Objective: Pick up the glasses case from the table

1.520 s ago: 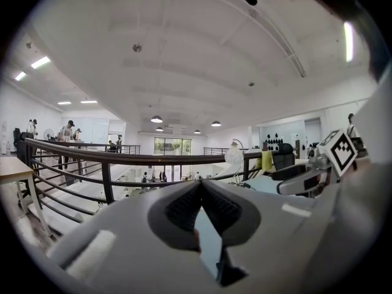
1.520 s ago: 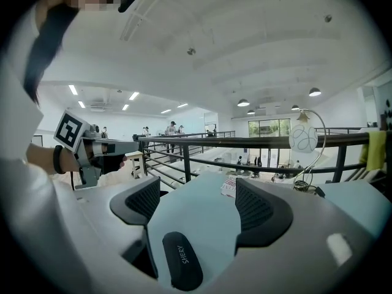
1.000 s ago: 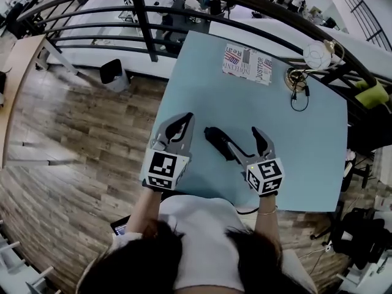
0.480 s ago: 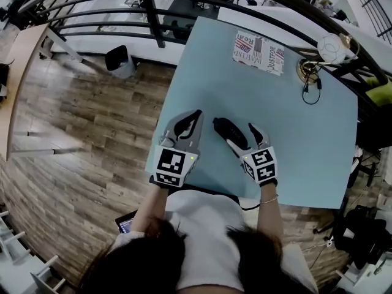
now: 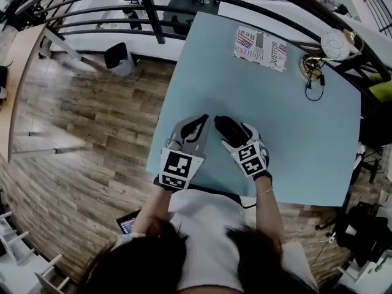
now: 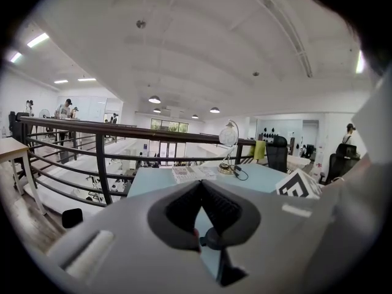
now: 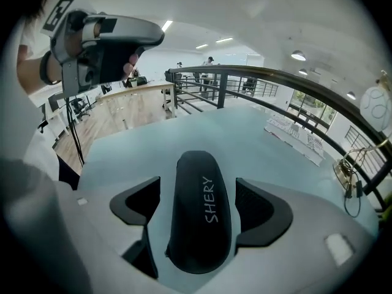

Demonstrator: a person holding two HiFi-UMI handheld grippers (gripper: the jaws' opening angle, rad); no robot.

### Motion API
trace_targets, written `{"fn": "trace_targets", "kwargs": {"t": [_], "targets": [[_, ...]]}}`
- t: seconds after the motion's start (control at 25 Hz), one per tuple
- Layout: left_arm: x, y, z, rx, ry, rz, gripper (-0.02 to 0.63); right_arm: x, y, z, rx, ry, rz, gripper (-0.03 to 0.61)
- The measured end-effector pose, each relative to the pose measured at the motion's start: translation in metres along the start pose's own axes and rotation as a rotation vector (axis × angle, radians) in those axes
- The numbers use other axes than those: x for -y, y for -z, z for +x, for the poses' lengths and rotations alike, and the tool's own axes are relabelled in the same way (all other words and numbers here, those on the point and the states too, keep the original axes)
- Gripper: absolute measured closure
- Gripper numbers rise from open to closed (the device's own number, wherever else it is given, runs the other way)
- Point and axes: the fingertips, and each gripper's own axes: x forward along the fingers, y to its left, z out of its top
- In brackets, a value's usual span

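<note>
The black glasses case (image 5: 225,126) lies on the light blue table (image 5: 288,121) near its front edge; white letters "SHERY" show on the case (image 7: 203,210) in the right gripper view. My right gripper (image 5: 235,132) is open and straddles the case, with one dark pad (image 7: 137,206) on its left and one on its right, a narrow gap at each side. My left gripper (image 5: 201,122) hovers just left of the case, apart from it. Its jaws meet at the tips with nothing held, as the left gripper (image 6: 201,187) view shows.
A printed flat pouch (image 5: 261,46) lies at the table's far side. A gold-based lamp with a black cable (image 5: 312,69) stands at the far right corner. A black railing (image 5: 153,11) runs behind the table, with wood floor and a black bin (image 5: 116,55) to the left.
My right gripper has moved forward and left over the case, so the case now sits between its jaws. The left gripper has shifted slightly toward the case.
</note>
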Motion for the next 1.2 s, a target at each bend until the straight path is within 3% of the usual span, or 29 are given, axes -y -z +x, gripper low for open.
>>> {"fn": "trace_targets", "kwargs": {"t": [0.56,1.2], "targets": [[-0.009,0.017,-0.003,-0.034,0.006,-0.015,0.557,0.0,0.021,0.028,-0.122,0.035,-0.082,0.221],[-0.015,0.019,-0.012,-0.028,-0.025,-0.033,0.557,0.008,0.028,0.04,-0.15,0.009,-0.035,0.221]]}}
